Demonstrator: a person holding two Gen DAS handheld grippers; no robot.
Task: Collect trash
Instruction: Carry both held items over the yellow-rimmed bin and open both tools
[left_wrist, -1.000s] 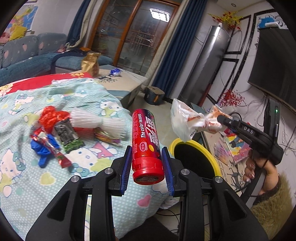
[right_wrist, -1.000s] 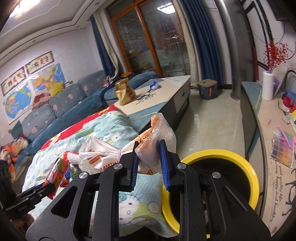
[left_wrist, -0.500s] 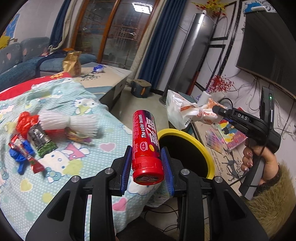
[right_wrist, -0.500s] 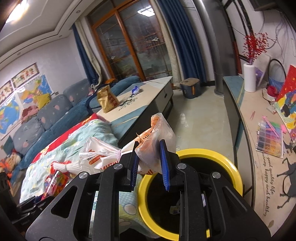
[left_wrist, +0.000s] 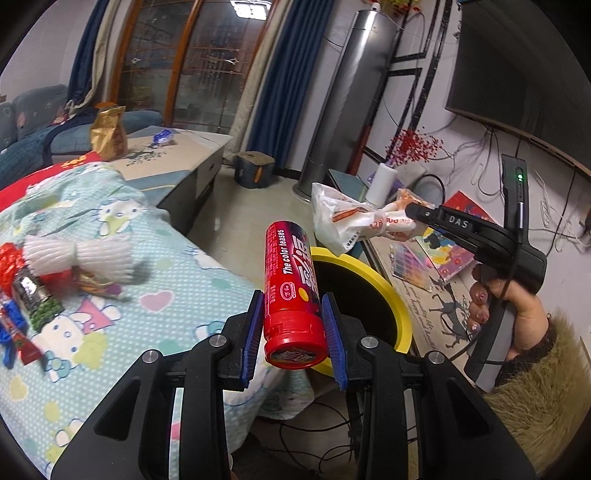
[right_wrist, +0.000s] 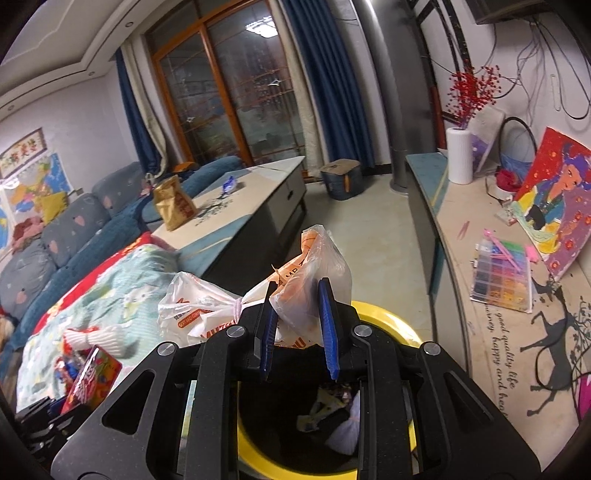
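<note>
Left wrist view: my left gripper (left_wrist: 293, 332) clamps the red cylindrical plastic candy tube (left_wrist: 291, 291) near the round yellow-rimmed bin (left_wrist: 384, 275). My right gripper (right_wrist: 297, 325) pinches the knotted white plastic bag (right_wrist: 229, 306) above it. I should centre each over the opening before releasing.

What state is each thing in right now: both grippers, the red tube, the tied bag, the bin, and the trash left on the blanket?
left gripper: shut on the red tube.
red tube: capped, held off the blanket beside the bin.
right gripper: shut on the plastic bag.
plastic bag: tied, held above the bin.
yellow bin: open, some trash inside.
wrappers: lying on the blanket, uncollected.
</note>
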